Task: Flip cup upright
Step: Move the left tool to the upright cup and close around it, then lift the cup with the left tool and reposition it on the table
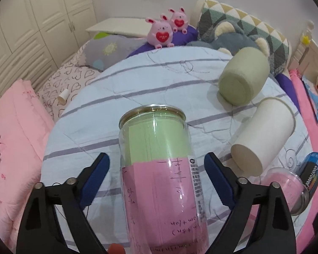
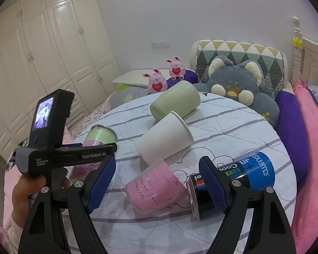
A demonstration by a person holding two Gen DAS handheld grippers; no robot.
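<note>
Several cups lie on their sides on a round table with a striped cloth [image 1: 137, 80]. A clear cup lined green and pink [image 1: 159, 169] lies between the fingers of my left gripper [image 1: 156, 173], which is open and not touching it. It also shows in the right wrist view [image 2: 99, 136]. A white paper cup [image 2: 164, 136], a green cup [image 2: 176, 101], a small pink cup [image 2: 154, 188] and a blue and black can [image 2: 243, 175] lie on their sides. My right gripper [image 2: 156, 182] is open above the pink cup and the can.
The left gripper body [image 2: 53, 144] and the hand holding it are at the left of the right wrist view. A grey plush cat [image 2: 239, 93] and two pink plush rabbits [image 2: 156, 83] sit behind the table. Pink bedding [image 1: 12, 139] lies to the left.
</note>
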